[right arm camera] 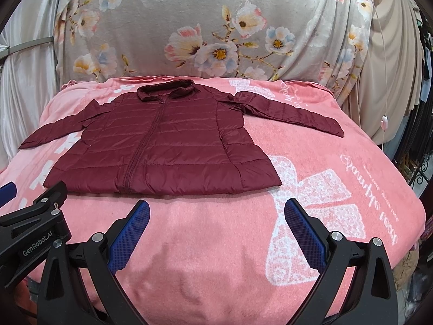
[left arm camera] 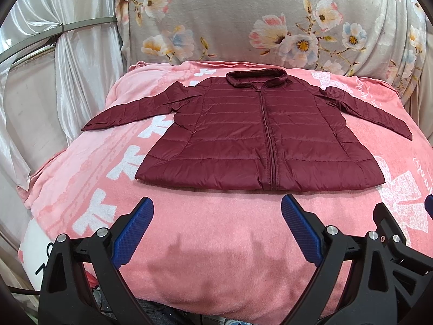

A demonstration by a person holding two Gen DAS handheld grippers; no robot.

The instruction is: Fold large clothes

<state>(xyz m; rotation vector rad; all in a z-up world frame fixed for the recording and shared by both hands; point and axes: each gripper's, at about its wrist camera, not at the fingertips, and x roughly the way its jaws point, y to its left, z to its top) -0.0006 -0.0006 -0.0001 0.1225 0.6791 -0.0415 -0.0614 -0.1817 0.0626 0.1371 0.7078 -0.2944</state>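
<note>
- At the far left, white satin drapery (left arm camera: 81, 62) hangs beside the bed; a grey strap (left arm camera: 89, 23) cinches it.
- Your left gripper (left arm camera: 216, 211) hovers over the near edge of the pink blanket (left arm camera: 216, 243), its blue-padded jaws spread wide with nothing between them. One of its pads (left arm camera: 135, 233) shows a fine dotted texture.
- The maroon puffer jacket (left arm camera: 257, 135) lies flat on the blanket, front up, zipped closed, collar (left arm camera: 257, 77) toward the far edge and hem toward you. It sits nearer the left edge than the right.
- Its left sleeve (left arm camera: 130, 111) stretches toward the blanket's left edge; its right sleeve (right arm camera: 292, 111) angles out toward the far right corner. Both lie unfolded.
- Your right gripper (right arm camera: 216, 214) hangs just before the hem, jaws parted wide and holding nothing.
- In the right wrist view, the left gripper's black body (right arm camera: 32, 230) reads "GenRobot.AI".
- The blanket carries a white bow print (right arm camera: 311, 216) and white cursive lettering (right arm camera: 370, 189) near its right edge; you see it upside down and cannot read it clearly.
- Behind the far edge, a grey floral cloth (right arm camera: 216, 27) covers the backing.
- At far right, a thin white cord with a small pink switch (right arm camera: 383, 122) hangs beside beige fabric (right arm camera: 392, 54).
- No containers are in view.
</note>
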